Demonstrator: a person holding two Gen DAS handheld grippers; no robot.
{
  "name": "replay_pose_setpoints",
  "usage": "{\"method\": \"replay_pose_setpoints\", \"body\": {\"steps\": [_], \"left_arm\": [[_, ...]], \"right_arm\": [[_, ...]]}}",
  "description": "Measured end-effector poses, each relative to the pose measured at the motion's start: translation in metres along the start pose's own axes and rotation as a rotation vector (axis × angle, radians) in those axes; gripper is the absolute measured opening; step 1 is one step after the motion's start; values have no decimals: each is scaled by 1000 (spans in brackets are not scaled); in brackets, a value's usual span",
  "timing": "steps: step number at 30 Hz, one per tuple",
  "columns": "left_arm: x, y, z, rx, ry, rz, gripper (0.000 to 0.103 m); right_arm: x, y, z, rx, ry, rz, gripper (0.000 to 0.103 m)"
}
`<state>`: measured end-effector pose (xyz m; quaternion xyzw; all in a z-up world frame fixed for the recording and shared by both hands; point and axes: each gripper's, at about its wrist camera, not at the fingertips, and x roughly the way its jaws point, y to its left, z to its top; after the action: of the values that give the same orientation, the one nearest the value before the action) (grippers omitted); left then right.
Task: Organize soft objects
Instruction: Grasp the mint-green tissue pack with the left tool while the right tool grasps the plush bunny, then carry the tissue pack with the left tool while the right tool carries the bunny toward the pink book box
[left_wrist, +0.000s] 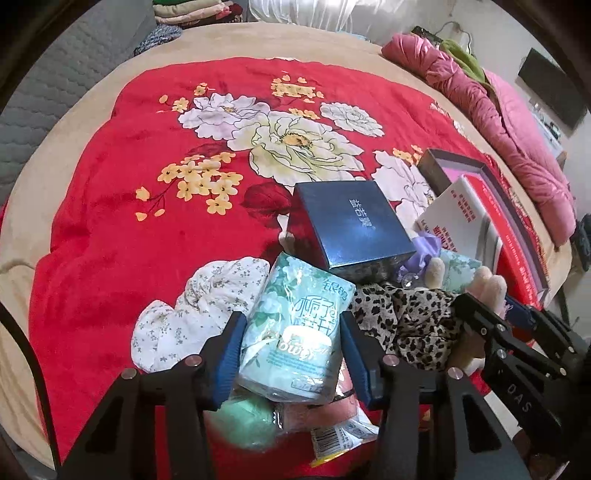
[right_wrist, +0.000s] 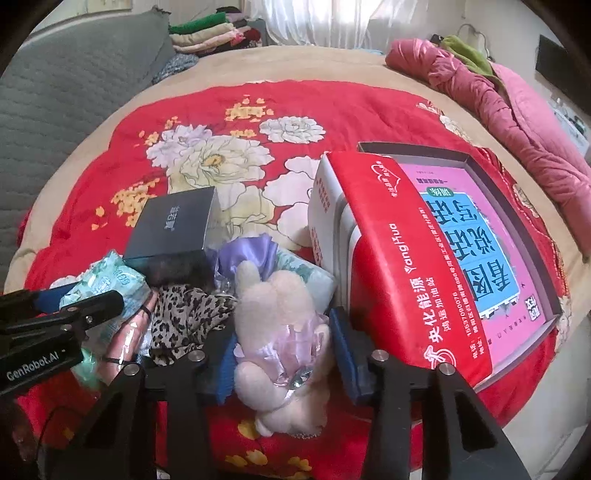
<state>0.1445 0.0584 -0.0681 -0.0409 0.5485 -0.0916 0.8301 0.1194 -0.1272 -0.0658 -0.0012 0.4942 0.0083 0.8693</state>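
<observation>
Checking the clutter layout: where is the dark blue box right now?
In the left wrist view the dark blue box sits mid-pile on the red floral blanket, just behind the tissue pack, above the leopard-print cloth.

red floral blanket (left_wrist: 110, 206), leopard-print cloth (left_wrist: 406, 314), seemingly navy box (left_wrist: 351, 221)

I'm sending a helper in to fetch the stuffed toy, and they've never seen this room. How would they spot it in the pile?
Start at the big red carton lying on the red floral blanket. Just to its left, between the right gripper fingers, lies the plush toy. It is the only cream, furry thing there, in a shiny lilac dress, beside the leopard-print cloth.
</observation>
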Motion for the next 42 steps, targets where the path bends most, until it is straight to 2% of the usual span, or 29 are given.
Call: {"method": "replay_pose_setpoints", "body": {"steps": [5, 19, 26, 31, 36, 42], "left_arm": [[-14, 4, 1, -23, -25, -20, 49], [-71, -4, 11, -24, -123, -47, 49], [-91, -44, 18, 42, -162, -77, 49], [-106, -83, 25, 87, -199, -107, 49], [-110, -121, 28, 134, -206, -131, 49], [-107, -171, 27, 188, -201, -142, 49]], "right_arm": [[-10, -8, 3, 32, -16, 30, 39], [-63, -37, 22, 92, -127, 117, 39], [-109, -65, 33, 120, -218, 109, 39], [-143, -101, 38, 156, -282, 59, 39], [-161, -139, 36, 201, -313, 1, 39], [-167, -188, 25, 274, -319, -27, 39]]}}
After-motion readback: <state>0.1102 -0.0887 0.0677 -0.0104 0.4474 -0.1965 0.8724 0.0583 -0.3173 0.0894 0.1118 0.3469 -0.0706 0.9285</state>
